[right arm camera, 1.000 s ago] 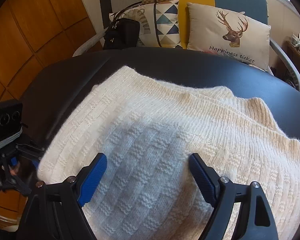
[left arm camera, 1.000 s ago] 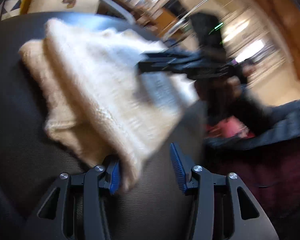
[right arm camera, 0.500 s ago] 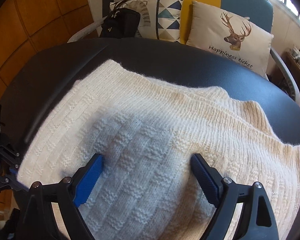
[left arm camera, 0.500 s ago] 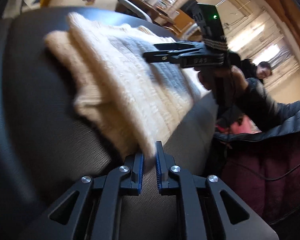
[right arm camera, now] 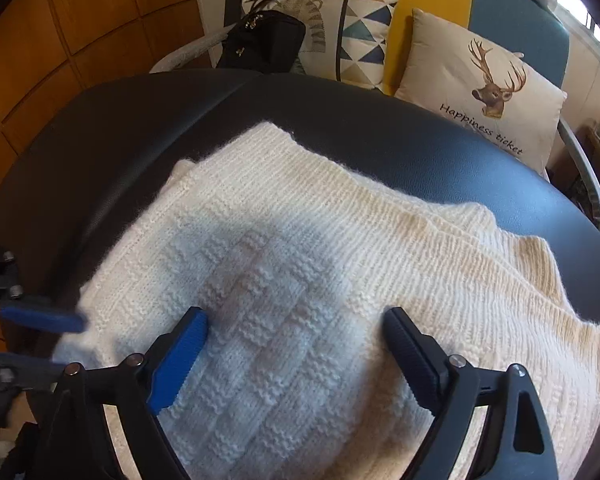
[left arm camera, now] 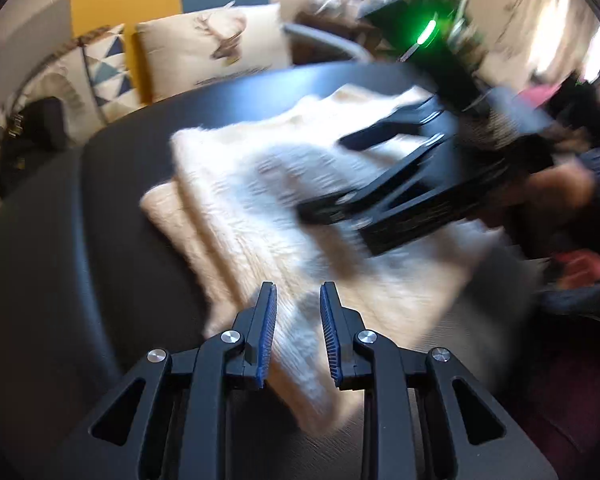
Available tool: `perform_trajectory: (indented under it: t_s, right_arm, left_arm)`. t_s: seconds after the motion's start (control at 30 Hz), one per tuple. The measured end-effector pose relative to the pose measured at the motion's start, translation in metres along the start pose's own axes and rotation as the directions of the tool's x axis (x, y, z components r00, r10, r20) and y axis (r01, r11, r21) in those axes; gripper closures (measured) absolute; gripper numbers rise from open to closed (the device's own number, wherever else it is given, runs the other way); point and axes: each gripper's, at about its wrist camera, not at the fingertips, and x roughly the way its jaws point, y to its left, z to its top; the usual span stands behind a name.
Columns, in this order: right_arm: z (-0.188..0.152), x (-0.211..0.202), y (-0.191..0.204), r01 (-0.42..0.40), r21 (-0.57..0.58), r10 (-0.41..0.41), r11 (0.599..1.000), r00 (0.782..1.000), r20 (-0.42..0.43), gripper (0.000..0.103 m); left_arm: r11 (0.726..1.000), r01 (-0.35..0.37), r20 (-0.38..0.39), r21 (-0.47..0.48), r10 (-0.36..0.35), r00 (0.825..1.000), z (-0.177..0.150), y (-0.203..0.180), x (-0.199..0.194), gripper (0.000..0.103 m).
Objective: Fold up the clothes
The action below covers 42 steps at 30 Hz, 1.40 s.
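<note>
Left wrist shows my left tool point(left arm camera: 296, 334) opening around the sweater point(left arm camera: 260, 216) edge; right tool point(right arm camera: 296, 350) hovers wide, empty; I'd release cleanly, then smooth.

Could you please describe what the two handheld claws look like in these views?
Both are matte black plastic frames with triangular cut-outs and silver pivot screws. The left claw has thin fingers lined with ribbed blue pads. The right claw has a smooth blue pad and a ribbed dark one; a green light glows on its body.
</note>
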Motion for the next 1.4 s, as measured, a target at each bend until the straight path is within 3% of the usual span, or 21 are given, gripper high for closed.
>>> perform_trajectory:
  t_s: [0.1,0.27,0.37,0.47,0.77,1.07,1.27,1.4]
  right_arm:
    - [-0.002,-0.014,-0.008,-0.032,0.024,0.031,0.999,0.999,0.024,0.013]
    - [-0.01,-0.036,-0.023,0.015,0.044,-0.017,0.999,0.998,0.057,0.015]
    - [-0.019,-0.025,-0.033,0.055,0.059,-0.056,0.997,0.998,0.008,0.015]
    - [-0.021,-0.025,-0.04,0.038,0.083,-0.04,0.996,0.999,0.021,0.014]
    - [-0.02,-0.051,-0.042,0.022,0.08,-0.026,0.997,0.998,0.051,0.014]
    - [-0.048,-0.086,-0.057,0.044,0.12,-0.055,0.992,0.995,0.089,0.014]
    - [-0.074,-0.082,-0.062,0.072,0.151,-0.079,0.986,0.996,0.042,0.014]
    - [-0.085,-0.077,-0.057,0.104,0.116,-0.108,0.988,0.994,0.03,0.014]
  left_arm:
    - [0.999,-0.034,0.005,-0.003,0.034,0.999,-0.006,0.001,0.003,0.079]
    - [0.998,-0.064,0.004,-0.028,0.064,0.998,-0.013,0.005,0.0,0.078]
    - [0.996,-0.091,0.001,-0.026,0.091,0.996,-0.015,0.003,-0.003,0.077]
    - [0.993,-0.117,-0.003,-0.019,0.117,0.993,-0.014,0.0,-0.001,0.076]
    - [0.988,-0.155,-0.018,-0.009,0.155,0.988,-0.017,-0.007,-0.005,0.072]
    - [0.983,-0.182,-0.021,-0.016,0.181,0.983,-0.02,-0.021,-0.011,0.068]
    - [0.976,-0.155,0.048,-0.15,0.164,0.985,-0.024,-0.025,-0.023,0.068]
    - [0.956,-0.169,0.01,-0.238,0.177,0.984,-0.037,-0.022,-0.007,0.068]
